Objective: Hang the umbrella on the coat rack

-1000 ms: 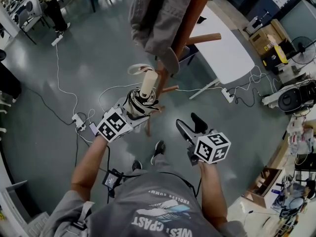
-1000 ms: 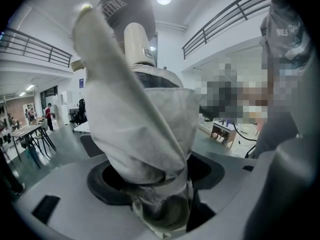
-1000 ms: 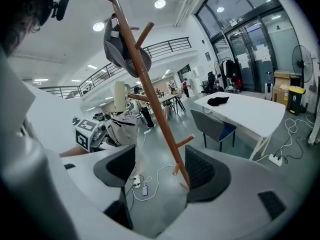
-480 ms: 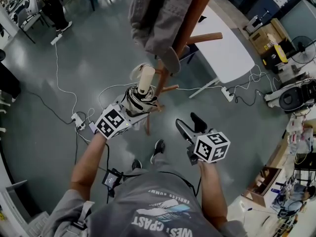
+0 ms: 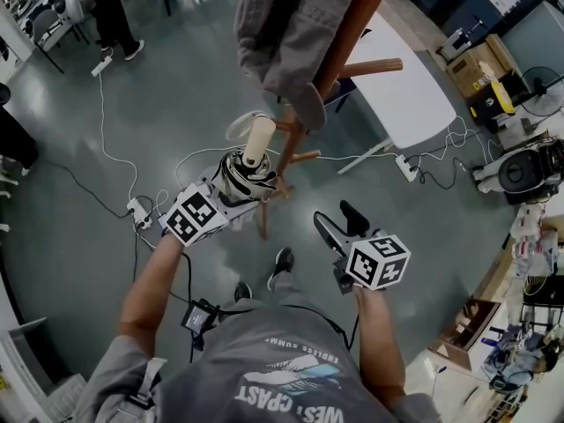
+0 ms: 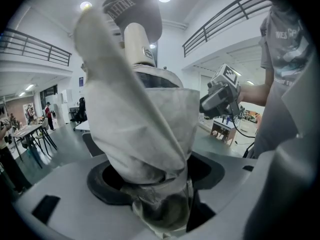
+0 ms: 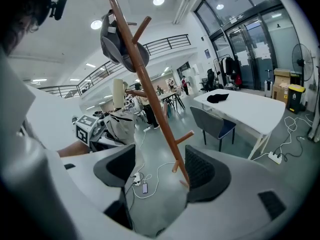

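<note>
Left gripper (image 5: 236,188): pinching the folded umbrella (image 5: 247,173) at its canopy. We hold its long axis upright, handle end up, just left of the coat rack (image 5: 301,130) pole, near a short peg (image 5: 302,159). Right gripper (image 5: 339,226): spread, empty, farther from the rack. Grey cap (image 5: 282,42) crowds the pegs above.

Your left gripper (image 5: 232,194) reaches forward on an outstretched arm, tipped slightly downward, its jaws clamped wide around the folded umbrella (image 5: 256,144). Your right gripper (image 5: 338,220) hangs closer to your body, tipped down the same way, jaws apart and holding nothing.
</note>
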